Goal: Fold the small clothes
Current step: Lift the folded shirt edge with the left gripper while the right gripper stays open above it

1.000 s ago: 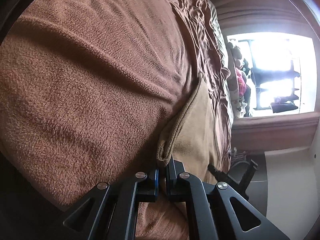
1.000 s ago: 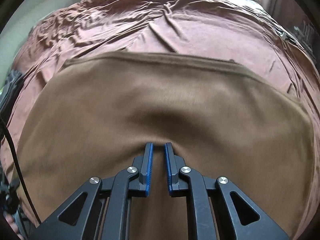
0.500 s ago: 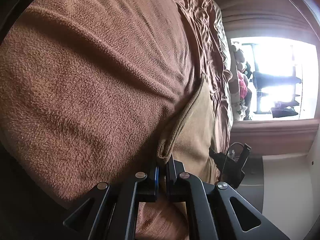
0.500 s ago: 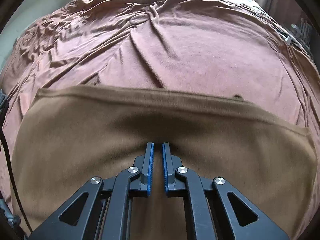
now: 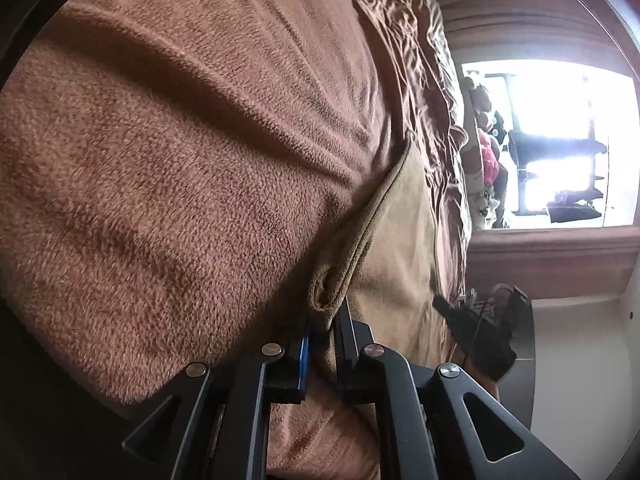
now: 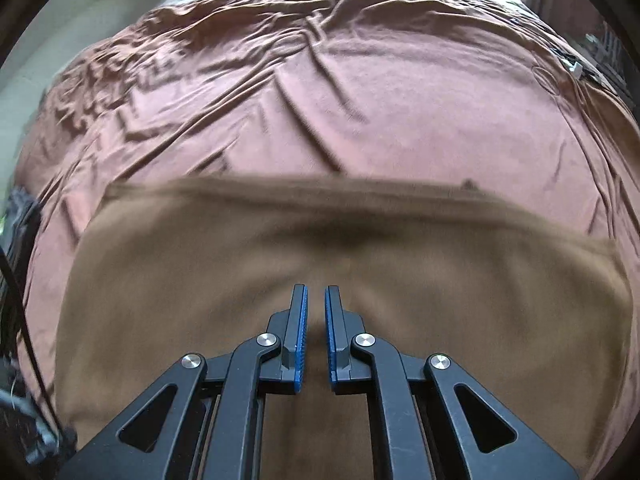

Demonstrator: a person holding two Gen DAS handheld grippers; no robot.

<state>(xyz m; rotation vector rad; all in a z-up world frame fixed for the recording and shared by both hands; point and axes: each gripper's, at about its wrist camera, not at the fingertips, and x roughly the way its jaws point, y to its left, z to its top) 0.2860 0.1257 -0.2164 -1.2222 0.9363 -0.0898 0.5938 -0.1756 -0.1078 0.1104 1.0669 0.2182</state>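
Brown garment (image 6: 360, 280) spread flat on pinkish bedspread (image 6: 360, 100). Left gripper (image 5: 322, 316) pinches garment's folded hem corner, jaws easing apart, cloth between pads. Right gripper (image 6: 316, 300) pressed together over garment's middle, fabric bunched at tips.

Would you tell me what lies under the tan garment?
The tan garment lies on a reddish-brown bed cover, which shows all around it. Whatever is directly beneath the cloth is covered.

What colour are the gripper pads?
Blue, ribbed pads on black fingers; clearest in the right wrist view.
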